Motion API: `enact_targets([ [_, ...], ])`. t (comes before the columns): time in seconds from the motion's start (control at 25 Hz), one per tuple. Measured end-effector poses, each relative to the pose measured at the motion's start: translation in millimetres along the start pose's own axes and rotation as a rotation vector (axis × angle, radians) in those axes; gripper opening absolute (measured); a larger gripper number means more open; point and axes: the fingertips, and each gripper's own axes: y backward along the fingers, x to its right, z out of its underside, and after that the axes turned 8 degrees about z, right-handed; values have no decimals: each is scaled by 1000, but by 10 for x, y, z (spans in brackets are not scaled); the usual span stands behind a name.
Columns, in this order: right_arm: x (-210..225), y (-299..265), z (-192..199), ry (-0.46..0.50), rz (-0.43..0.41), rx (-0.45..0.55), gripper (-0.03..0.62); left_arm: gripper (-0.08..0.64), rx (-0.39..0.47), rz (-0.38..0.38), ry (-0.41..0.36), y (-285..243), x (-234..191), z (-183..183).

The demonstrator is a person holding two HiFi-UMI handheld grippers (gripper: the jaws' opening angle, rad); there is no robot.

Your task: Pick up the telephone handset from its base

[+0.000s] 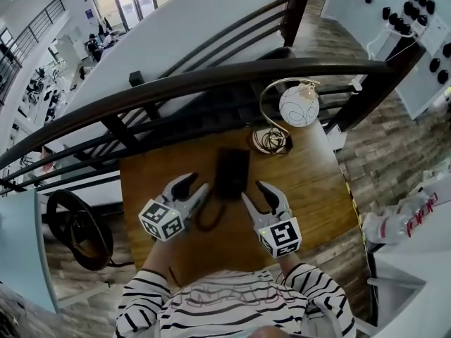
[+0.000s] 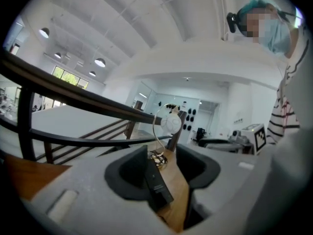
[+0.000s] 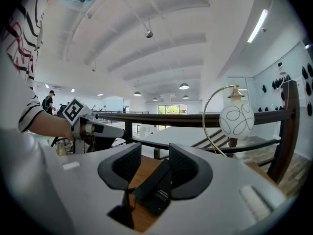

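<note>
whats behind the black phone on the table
A white globe lamp on a gold hoop stands behind the phone, rightward, then the dark railing. Tabletop under the phone is covered.

Wooden table (image 1: 317, 185) bears a telephone (image 1: 232, 172) and lamp (image 1: 299, 106).

In the head view the telephone (image 1: 231, 173) is only a dark, soft shape on the table (image 1: 317, 189), so its handset and base cannot be told apart, and its thin cord (image 1: 200, 222) is too faint to follow. In the right gripper view one jaw of the right gripper (image 3: 155, 163) covers part of the telephone. The print on its label is too small to read, and the foot of the lamp (image 3: 236, 121) is hidden behind the gripper's body.
</note>
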Motion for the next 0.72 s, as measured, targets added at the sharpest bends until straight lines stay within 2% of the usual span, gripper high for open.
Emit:
enact_targets([
  [0.36,207,-429,481,87,-91,-96,173,183,-66,-35,81,-391,-342,481],
  [0.72,269,-919,928,207,-182,-172,178,183,-105,-74,142,-579,-744,786],
])
